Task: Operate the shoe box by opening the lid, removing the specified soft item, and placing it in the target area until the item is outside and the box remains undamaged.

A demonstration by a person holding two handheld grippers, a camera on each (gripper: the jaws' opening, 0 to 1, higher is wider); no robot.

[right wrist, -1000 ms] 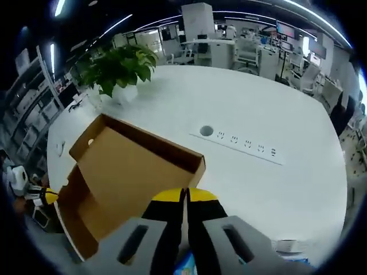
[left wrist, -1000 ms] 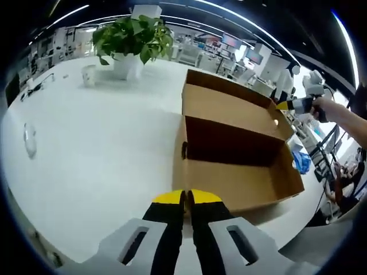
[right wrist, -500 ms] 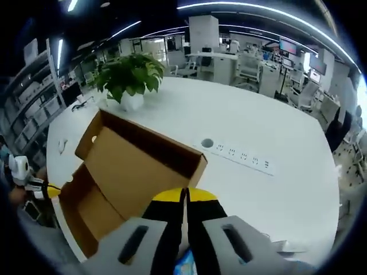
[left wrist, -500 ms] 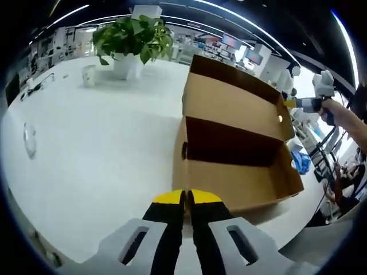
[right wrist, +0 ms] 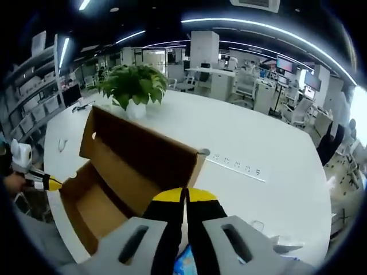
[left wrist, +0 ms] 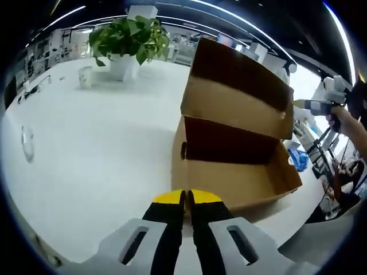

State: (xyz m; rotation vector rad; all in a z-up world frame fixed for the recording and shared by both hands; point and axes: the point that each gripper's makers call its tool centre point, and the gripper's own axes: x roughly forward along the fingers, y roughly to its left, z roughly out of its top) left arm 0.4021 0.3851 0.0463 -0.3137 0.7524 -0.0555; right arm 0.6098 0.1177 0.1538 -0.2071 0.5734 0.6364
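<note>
Left gripper view: shoe box on white table just ahead of left gripper, jaws pressed together, holding nothing; lid raised beyond it. Right gripper view: right gripper likewise closed and empty, lid edge directly ahead. Best tilted back gently to spare the hinge. Soft item not made out inside. No readable brand or writing.

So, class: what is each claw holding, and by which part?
Right claw appears to pinch the lid by its free edge; left claw, shut, grips nothing visible.
</note>
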